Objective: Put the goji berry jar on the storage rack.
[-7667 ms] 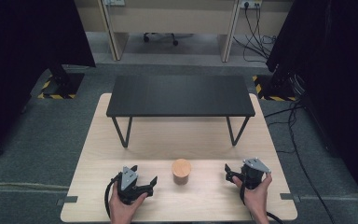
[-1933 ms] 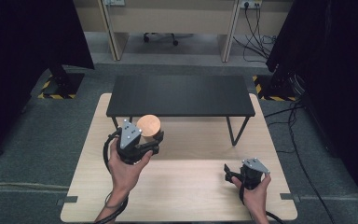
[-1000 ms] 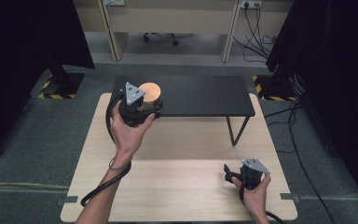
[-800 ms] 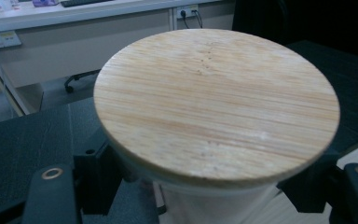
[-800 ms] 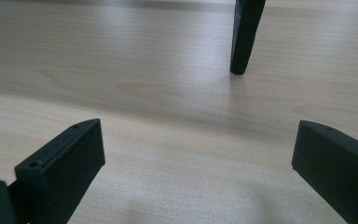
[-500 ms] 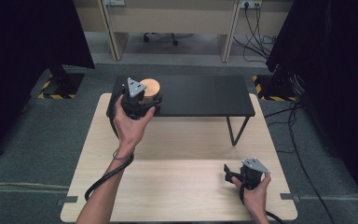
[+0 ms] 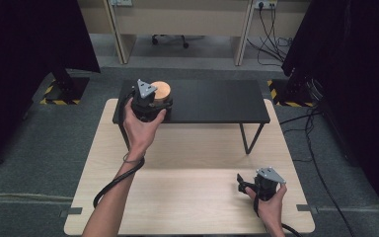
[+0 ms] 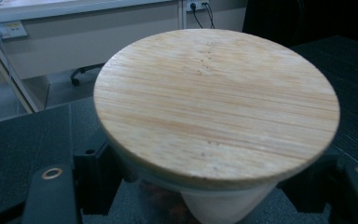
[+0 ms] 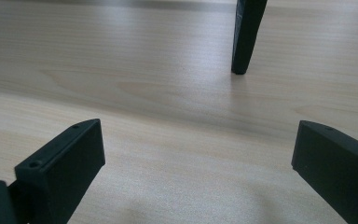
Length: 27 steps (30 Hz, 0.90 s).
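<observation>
Both grippers logged — my left gripper (image 7: pixel 154 101) pinches the wooden-lidded jar (image 7: pixel 159 91) over the black shelf's (image 7: pixel 212 101) left end, placing step, next lower and release; right gripper (image 9: pixel 196 172) spread, idle in front of it.

Grey carpet floor (image 7: pixel 39 148), black curtains (image 7: pixel 24 44) beside.

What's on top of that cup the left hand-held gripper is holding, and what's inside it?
A round bamboo lid covers the white cup, held by the left hand-held gripper over the black shelf. The lid hides the contents.
</observation>
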Each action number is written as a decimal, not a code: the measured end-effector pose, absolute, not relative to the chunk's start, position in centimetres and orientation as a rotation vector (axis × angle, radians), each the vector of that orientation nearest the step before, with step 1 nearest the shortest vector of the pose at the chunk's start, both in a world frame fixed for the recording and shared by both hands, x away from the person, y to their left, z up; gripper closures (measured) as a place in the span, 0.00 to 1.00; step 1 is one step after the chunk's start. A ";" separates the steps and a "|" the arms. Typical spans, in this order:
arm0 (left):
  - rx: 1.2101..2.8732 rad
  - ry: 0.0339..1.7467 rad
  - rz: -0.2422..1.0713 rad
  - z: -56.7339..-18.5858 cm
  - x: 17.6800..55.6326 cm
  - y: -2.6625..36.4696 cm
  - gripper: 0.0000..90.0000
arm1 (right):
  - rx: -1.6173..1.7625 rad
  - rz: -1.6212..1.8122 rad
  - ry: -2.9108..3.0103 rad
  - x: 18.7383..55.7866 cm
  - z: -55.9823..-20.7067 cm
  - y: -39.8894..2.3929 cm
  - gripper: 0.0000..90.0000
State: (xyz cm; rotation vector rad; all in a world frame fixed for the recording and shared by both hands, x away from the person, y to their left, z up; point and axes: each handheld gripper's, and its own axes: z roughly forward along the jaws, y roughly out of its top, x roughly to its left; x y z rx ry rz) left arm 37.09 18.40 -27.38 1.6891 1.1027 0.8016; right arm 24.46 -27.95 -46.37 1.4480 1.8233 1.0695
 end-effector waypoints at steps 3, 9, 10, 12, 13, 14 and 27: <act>1.693 1.110 0.797 -27.6 37.4 18.2 0.28 | 1.448 1.072 1.825 24.5 -46.4 -28.0 0.03; 1.684 1.124 0.778 -27.8 38.1 18.4 0.28 | 1.446 1.073 1.826 24.5 -46.4 -28.0 0.03; 1.682 1.129 0.771 -27.8 38.3 18.5 0.28 | 1.446 1.073 1.825 24.5 -46.4 -28.0 0.03; 1.673 1.131 0.769 -28.0 38.4 18.5 0.28 | 1.445 1.073 1.826 24.5 -46.4 -28.0 0.03; 1.671 1.131 0.770 -28.0 38.5 18.5 0.28 | 1.445 1.072 1.826 24.4 -46.4 -28.0 0.03; 1.669 1.131 0.771 -28.1 38.5 18.5 0.28 | 1.444 1.072 1.825 24.4 -46.4 -28.0 0.03; 1.604 1.104 0.807 -29.8 38.4 18.5 0.28 | 1.436 1.070 1.825 24.4 -46.4 -27.9 0.03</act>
